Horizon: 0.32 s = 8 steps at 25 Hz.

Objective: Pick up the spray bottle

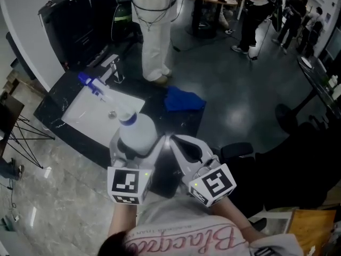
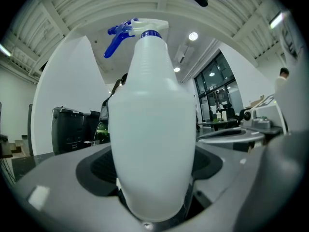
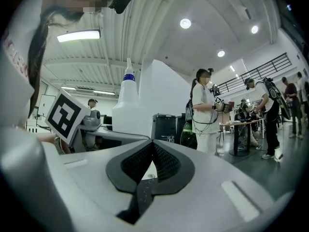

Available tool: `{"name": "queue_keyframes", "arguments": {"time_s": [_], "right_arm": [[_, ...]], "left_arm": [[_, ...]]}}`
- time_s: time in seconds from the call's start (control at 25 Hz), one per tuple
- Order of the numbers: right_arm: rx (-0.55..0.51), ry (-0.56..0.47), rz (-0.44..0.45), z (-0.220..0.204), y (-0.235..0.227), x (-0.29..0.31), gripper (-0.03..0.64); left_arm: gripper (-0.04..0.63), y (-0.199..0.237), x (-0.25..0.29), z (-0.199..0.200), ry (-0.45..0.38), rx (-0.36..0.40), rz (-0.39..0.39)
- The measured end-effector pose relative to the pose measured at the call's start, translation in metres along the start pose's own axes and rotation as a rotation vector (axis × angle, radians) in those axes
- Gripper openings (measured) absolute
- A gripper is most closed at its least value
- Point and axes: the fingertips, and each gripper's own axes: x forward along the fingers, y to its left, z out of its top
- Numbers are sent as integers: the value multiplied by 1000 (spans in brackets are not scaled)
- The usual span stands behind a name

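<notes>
Below, dark worktop (image 1: 53, 97) with white sink (image 1: 85, 111), blue cloth (image 1: 183, 99) right of sink; left hand-held gripper (image 1: 136, 145) level, pinching bottle (image 2: 152, 129); right hand-held gripper (image 3: 149, 151) pressed together, empty.

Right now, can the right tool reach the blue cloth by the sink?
Probably yes: the right tool is empty, and the blue cloth lies uncovered on the counter ahead; its jaws are shut, though.

Head cam looks steeply down; both tool cams face level, close-up; all share spray bottle (image 1: 137, 135).
</notes>
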Motion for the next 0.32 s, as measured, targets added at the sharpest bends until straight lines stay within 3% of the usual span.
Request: {"name": "queue_keyframes", "arguments": {"time_s": [0.32], "right_arm": [[-10,10,17,3,8,0,0]], "left_arm": [[407,-1,-4,1,-1,-12,-12]]}}
